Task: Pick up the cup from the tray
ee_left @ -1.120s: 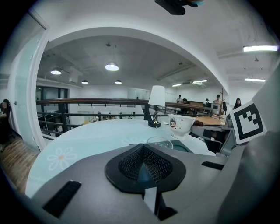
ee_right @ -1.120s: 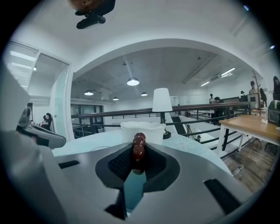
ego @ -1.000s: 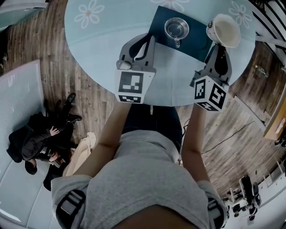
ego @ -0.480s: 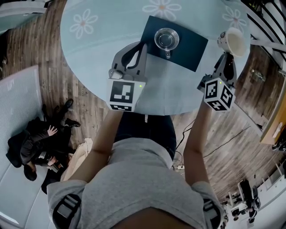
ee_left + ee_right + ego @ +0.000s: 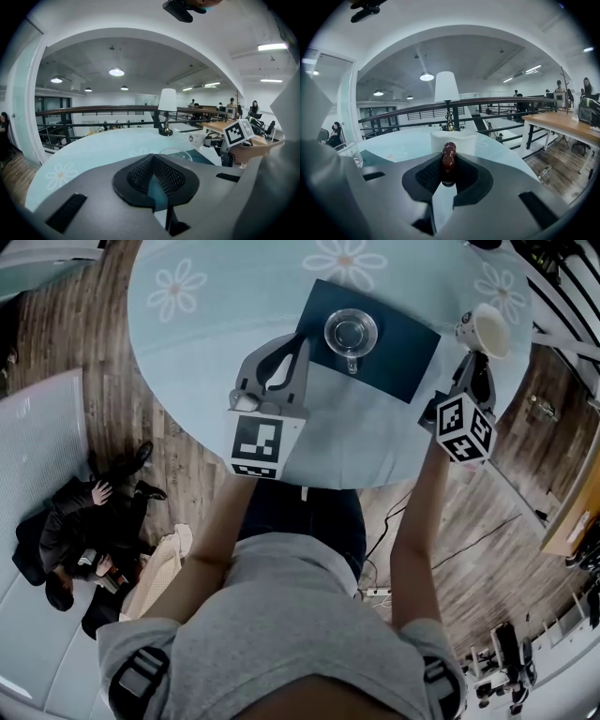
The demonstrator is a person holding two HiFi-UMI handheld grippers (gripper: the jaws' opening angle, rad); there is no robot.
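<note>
**STATUS: GRIP STATE AND POSITIONS**

My right gripper [image 5: 449, 164] has its jaws drawn narrow onto the red-brown handle [image 5: 449, 157] of the white cup [image 5: 464, 139]; the handle stands upright between the pads; the cup body sits just beyond the fingertips.

In the head view the white cup is off the dark blue tray [image 5: 403, 348] and well to its right; it sits over the right edge of the round pale-blue table [image 5: 216, 352]; its mouth faces up; I cannot tell whether its base touches the tabletop.

My left gripper [image 5: 296, 343] has its jaws brought together at the tips; nothing lies between them; its fingertips sit at the left edge of the dark blue tray; whether they touch it I cannot tell.

A glass cup [image 5: 351, 332] stands upright on the dark blue tray, toward the tray's left half; its small handle points toward me; it is apart from both grippers.

A lamp [image 5: 446, 89] with a white shade stands on the far side of the table; white daisy prints mark the tabletop; the floor [image 5: 122, 390] around the table is dark wood plank.
</note>
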